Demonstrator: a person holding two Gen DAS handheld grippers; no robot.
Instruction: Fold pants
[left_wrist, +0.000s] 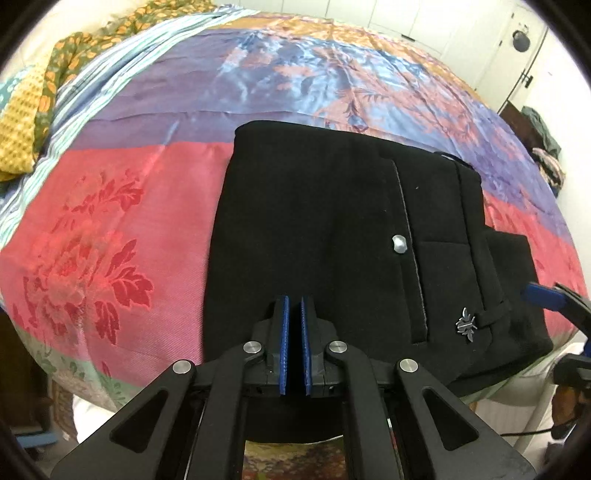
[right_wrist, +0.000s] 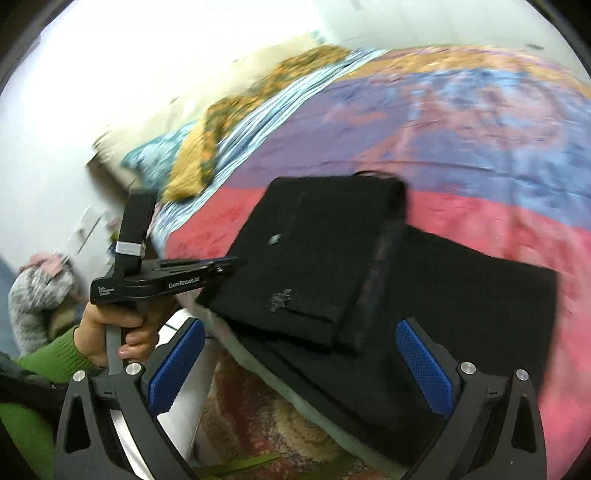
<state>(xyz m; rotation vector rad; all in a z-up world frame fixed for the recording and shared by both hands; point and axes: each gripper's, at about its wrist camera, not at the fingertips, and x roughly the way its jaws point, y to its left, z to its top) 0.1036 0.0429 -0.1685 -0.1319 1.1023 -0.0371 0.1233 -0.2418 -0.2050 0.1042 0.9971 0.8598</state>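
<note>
Black cloth fills the middle of the left wrist view: the pants (left_wrist: 332, 229) lie folded into a flat rectangle on a satin bedspread (left_wrist: 122, 206) banded in pink, purple and blue. Their far edge runs straight across the purple band, the left edge drops cleanly down the pink one, and the near edge hangs just over the side of the bed. A silver button (left_wrist: 399, 244) sits beside a pocket seam, and a small metal insect-shaped ornament (left_wrist: 466, 324) is fixed lower right, near the waistband.

The left gripper (left_wrist: 294, 314) sits at the bottom centre of its frame, its blue pads drawn nearly together with only a thin slit between them and no cloth in it — clenched on nothing, the tips over the near part of the pants. At the right edge of the same frame a blue pad of the right gripper (left_wrist: 543, 295) pokes in beside the pants' right corner.

The right wrist view is motion-blurred. There the right gripper (right_wrist: 301, 354) is spread wide, pads well apart, holding nothing, above the near edge of the pants (right_wrist: 317, 251), where a lower layer juts out to the right of the top fold. The left hand (right_wrist: 118, 332), in a green sleeve, grips the other tool at the left.

Wide bare bedspread lies left of and beyond the pants; rumpled yellow-green bedding (left_wrist: 44, 96) crowds only the upper-left corner.
</note>
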